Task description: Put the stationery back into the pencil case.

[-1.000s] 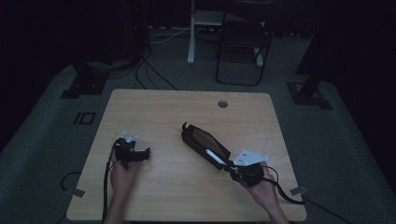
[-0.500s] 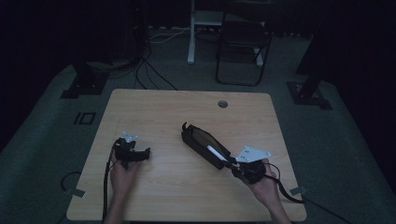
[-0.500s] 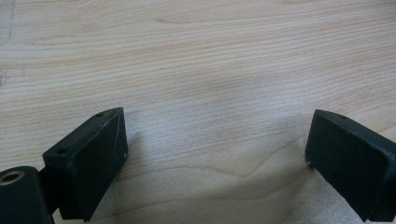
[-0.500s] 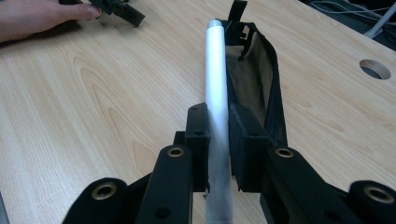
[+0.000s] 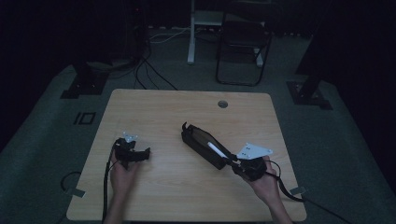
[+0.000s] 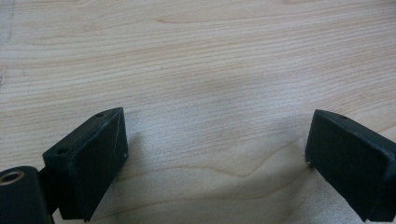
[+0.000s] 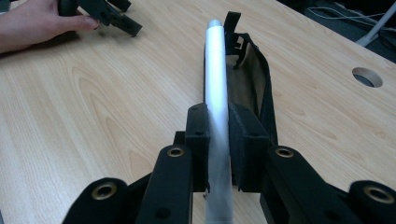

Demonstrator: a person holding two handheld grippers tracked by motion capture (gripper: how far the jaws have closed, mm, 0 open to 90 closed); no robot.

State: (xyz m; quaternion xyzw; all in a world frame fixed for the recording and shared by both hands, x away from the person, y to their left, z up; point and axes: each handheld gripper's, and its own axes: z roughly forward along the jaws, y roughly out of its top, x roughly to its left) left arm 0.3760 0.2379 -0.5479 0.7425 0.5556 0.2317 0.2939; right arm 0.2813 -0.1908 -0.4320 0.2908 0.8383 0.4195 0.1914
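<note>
The table [image 5: 154, 112] is a light wood-grain top w/ rounded corners and 1 round cable hole [image 5: 222, 103] near its far edge, right of centre. In the left claw view the grain runs in long wavy lines across pale board, w/ soft shadows under the jaws.

The room is dim. Grey carpet [image 5: 51, 140] surrounds the table. Beyond the far edge stand a dark folding chair [image 5: 243, 51] and a white post [image 5: 191, 32], w/ cables [image 5: 149, 70] trailing over the floor to the left of them. 2 dark stand bases sit on the carpet, 1 far left [image 5: 84, 86], 1 far right [image 5: 309, 92]. A small square mark [image 5: 84, 118] lies on the carpet just left of the table.

The right claw [image 7: 217, 149] is clenched on a white pen [image 7: 216, 84]: both pads press its barrel, which runs straight away from the camera. In the high view the pen [image 5: 215, 150] lies slanted over the near end of a black pencil case [image 5: 203, 142], which rests open about mid-table, its tan lining showing. The pen's far end sits over the case's open mouth; whether it touches the lining can't be told. The right hand [image 5: 264, 179] holds that claw near the table's right front.

The left claw [image 6: 215, 154] is released, jaws wide apart w/ bare wood between them. The left hand [image 5: 122, 168] keeps it low at the table's left front, well apart from the case.
</note>
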